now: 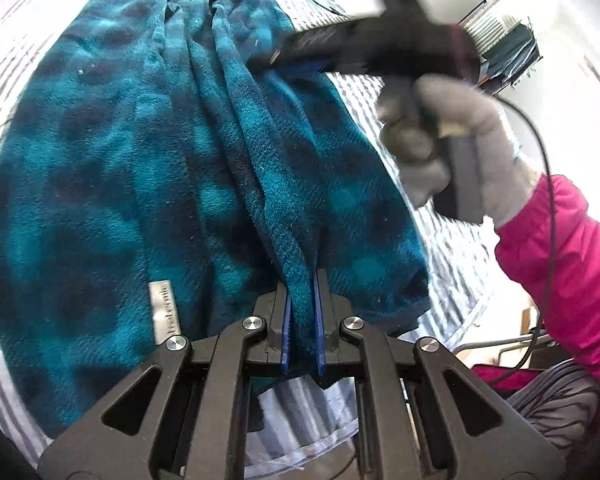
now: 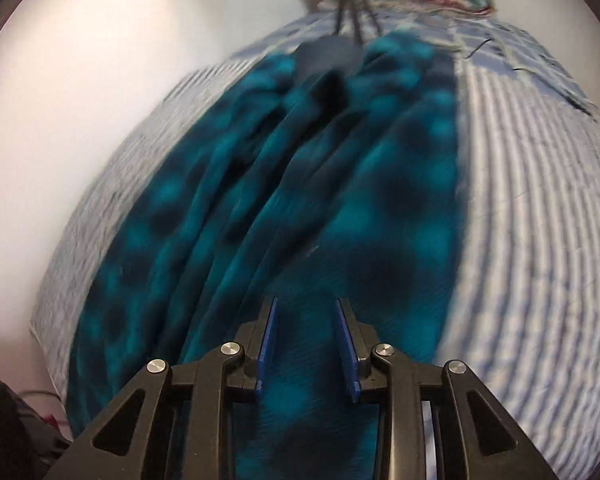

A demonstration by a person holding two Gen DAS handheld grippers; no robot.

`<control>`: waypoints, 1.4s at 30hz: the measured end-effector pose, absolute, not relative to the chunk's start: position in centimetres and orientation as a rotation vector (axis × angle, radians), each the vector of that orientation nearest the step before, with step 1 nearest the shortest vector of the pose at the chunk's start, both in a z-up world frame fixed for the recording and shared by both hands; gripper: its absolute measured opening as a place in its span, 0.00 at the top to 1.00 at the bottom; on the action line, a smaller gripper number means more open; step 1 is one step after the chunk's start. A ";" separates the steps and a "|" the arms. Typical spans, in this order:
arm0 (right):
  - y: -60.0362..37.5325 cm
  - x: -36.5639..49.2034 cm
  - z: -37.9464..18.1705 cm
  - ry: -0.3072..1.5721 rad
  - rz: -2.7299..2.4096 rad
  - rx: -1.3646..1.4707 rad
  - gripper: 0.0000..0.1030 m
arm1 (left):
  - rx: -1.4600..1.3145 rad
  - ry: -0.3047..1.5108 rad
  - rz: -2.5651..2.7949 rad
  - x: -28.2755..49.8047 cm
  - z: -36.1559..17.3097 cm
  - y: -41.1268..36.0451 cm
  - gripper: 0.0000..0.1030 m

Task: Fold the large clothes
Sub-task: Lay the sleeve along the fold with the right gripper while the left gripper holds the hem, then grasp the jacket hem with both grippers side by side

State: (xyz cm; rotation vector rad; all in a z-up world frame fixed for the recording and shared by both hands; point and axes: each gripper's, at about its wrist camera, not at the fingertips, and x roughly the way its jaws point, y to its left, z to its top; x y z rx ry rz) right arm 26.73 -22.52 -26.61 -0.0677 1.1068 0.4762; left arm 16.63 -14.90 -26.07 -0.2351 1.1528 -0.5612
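**Left gripper pinches the fleece; right one blurred above it**

The left gripper [image 1: 303, 312] is clamped on a raised fold of the teal checked fleece garment [image 1: 112, 168], its blue pads hidden in the pile. The garment lies spread on a striped bedsheet [image 1: 452, 248], a label [image 1: 161, 308] at 8 o'clock from the gripper. Only the left view shows the right gripper [image 1: 276, 60] from outside, at 1 o'clock, smeared, its tips against the fleece, held by a gloved hand [image 1: 452, 152] with a pink sleeve [image 1: 572, 272]. The right view shows its blue pads [image 2: 267, 344] narrowly apart, nothing gripped, fleece blurred beneath. A pile at 12 o'clock is unreadable.
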 end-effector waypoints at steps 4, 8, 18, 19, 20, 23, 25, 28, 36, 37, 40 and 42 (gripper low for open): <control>-21.4 25.2 -25.3 1.077 0.488 -0.134 0.69 | -0.262 1.160 -0.554 15.9 -25.4 -13.9 0.93; -22.1 21.5 -22.0 1.036 0.540 -0.131 0.69 | -0.231 1.110 -0.578 13.9 -23.3 -12.0 0.93; -23.3 11.8 -22.6 1.058 0.551 -0.032 0.70 | -0.240 1.010 -0.465 11.1 -19.7 -3.1 0.93; -23.1 10.9 -23.5 1.066 0.551 -0.010 0.70 | -0.242 1.014 -0.442 11.4 -20.0 -2.6 0.93; -22.8 10.2 -24.4 1.077 0.558 0.021 0.70 | -0.257 1.015 -0.422 11.4 -20.2 -1.8 0.93; -21.3 9.0 -27.2 1.116 0.571 0.125 0.69 | -0.283 1.002 -0.380 11.6 -21.0 -0.2 0.93; -20.6 8.2 -27.9 1.085 0.522 0.120 0.68 | -0.306 1.010 -0.362 12.0 -21.8 0.4 0.93; -21.3 7.5 -26.6 1.092 0.562 0.167 0.68 | -0.327 1.025 -0.356 11.8 -22.5 1.0 0.93; -28.9 4.8 -22.1 0.979 0.454 0.150 0.38 | -0.470 1.022 -0.350 13.3 -23.4 2.9 0.40; -30.0 5.0 -22.4 0.996 0.439 0.175 0.38 | -0.495 1.049 -0.358 13.8 -23.9 3.1 0.40; -32.2 6.1 -23.4 1.042 0.434 0.253 0.37 | -0.530 1.091 -0.363 14.7 -25.1 3.3 0.40; -32.9 6.6 -24.2 1.073 0.456 0.290 0.35 | -0.568 1.115 -0.368 15.3 -25.9 3.4 0.40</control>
